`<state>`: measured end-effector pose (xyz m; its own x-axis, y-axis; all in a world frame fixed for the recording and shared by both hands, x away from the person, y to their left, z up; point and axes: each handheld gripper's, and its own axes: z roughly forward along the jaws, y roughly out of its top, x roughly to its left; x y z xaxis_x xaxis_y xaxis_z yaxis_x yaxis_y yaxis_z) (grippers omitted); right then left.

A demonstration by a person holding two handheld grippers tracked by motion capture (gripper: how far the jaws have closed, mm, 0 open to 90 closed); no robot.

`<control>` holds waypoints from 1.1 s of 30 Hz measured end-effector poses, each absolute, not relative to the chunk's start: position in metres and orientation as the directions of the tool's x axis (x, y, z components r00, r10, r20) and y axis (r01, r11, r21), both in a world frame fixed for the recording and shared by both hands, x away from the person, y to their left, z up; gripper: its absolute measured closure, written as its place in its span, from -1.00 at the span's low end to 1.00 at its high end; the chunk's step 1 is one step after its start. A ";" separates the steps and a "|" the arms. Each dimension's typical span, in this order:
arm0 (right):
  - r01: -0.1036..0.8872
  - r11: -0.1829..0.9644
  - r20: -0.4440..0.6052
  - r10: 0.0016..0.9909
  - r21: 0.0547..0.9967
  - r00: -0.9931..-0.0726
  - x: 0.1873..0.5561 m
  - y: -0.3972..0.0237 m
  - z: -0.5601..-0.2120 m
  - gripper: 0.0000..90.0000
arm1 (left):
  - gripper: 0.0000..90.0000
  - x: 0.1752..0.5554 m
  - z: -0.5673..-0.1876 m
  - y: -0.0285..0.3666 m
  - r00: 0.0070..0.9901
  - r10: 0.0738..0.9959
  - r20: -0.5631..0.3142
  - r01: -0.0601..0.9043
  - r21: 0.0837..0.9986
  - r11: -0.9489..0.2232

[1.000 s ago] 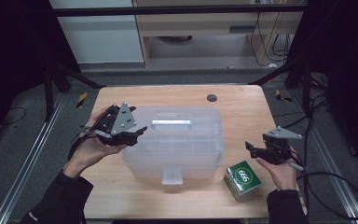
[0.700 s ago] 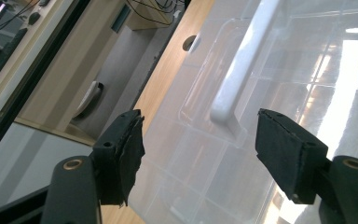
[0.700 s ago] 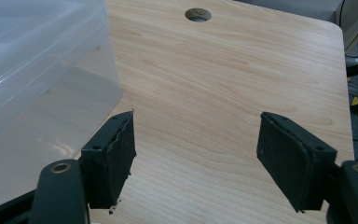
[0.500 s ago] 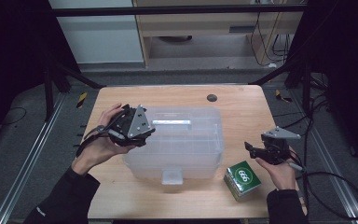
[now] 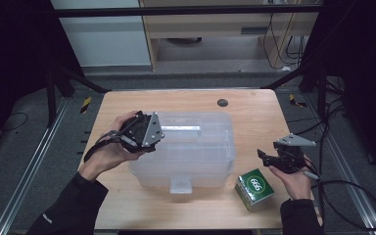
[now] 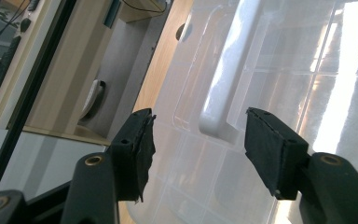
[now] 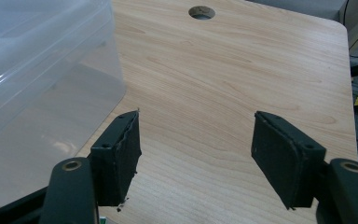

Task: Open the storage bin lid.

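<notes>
My left gripper point(image 5: 152, 133) hovered at the clear plastic box point(image 5: 200, 161), fingers point(image 6: 135, 149) released and just narrowing, straddling its white lid handle point(image 6: 223, 88) untouched. The box sat mid-counter point(image 5: 254, 117), translucent and gridded. My right gripper point(image 5: 267, 155) gaped over bare wood, closing slightly.

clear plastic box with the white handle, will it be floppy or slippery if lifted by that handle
Probably stiff: the clear plastic box has moulded ribs and a rigid-looking white handle. Likely light for its size, since nothing heavy shows through its walls. The glossy lid looks slippery, so the left hand-held gripper, jaws open astride the handle's end and just closing, may slide unless it clamps squarely.
</notes>
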<state>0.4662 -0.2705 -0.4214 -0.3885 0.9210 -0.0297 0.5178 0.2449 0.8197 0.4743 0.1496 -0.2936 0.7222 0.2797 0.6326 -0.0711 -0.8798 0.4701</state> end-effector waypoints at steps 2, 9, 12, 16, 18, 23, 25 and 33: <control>0.518 0.249 -0.034 0.921 0.818 -0.388 0.466 -0.270 -0.422 -0.24 | -0.04 0.476 -0.295 0.147 0.723 0.262 0.639 -0.074 0.449 -0.891; 0.524 0.245 -0.027 0.921 0.816 -0.389 0.465 -0.271 -0.422 -0.13 | 0.04 0.480 -0.298 0.138 0.721 0.216 0.658 -0.095 0.403 -0.910; 0.526 0.248 -0.028 0.920 0.814 -0.391 0.465 -0.270 -0.422 -0.08 | 0.10 0.481 -0.298 0.133 0.716 0.187 0.673 -0.111 0.374 -0.921; 0.526 0.248 -0.027 0.920 0.813 -0.392 0.464 -0.271 -0.421 -0.04 | 0.15 0.484 -0.300 0.130 0.715 0.173 0.677 -0.121 0.364 -0.923; 0.531 0.244 -0.020 0.920 0.812 -0.392 0.464 -0.271 -0.421 0.02 | 0.23 0.485 -0.300 0.128 0.718 0.169 0.675 -0.111 0.350 -0.930; 0.533 0.242 -0.014 0.918 0.811 -0.396 0.463 -0.271 -0.420 0.08 | 0.33 0.486 -0.304 0.123 0.715 0.151 0.682 -0.119 0.331 -0.936; 0.534 0.238 -0.011 0.919 0.811 -0.394 0.462 -0.271 -0.420 0.11 | 0.38 0.486 -0.305 0.122 0.712 0.144 0.687 -0.122 0.324 -0.938; 0.540 0.232 -0.002 0.920 0.809 -0.393 0.460 -0.271 -0.418 0.25 | 0.54 0.481 -0.312 0.117 0.719 0.213 0.662 -0.056 0.361 -0.931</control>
<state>0.4597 -0.2709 -0.4180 -0.3925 0.9197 -0.0020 0.5401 0.2323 0.8089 0.4806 0.1166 -0.3117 0.7189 0.2134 0.6616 -0.0563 -0.9307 0.3614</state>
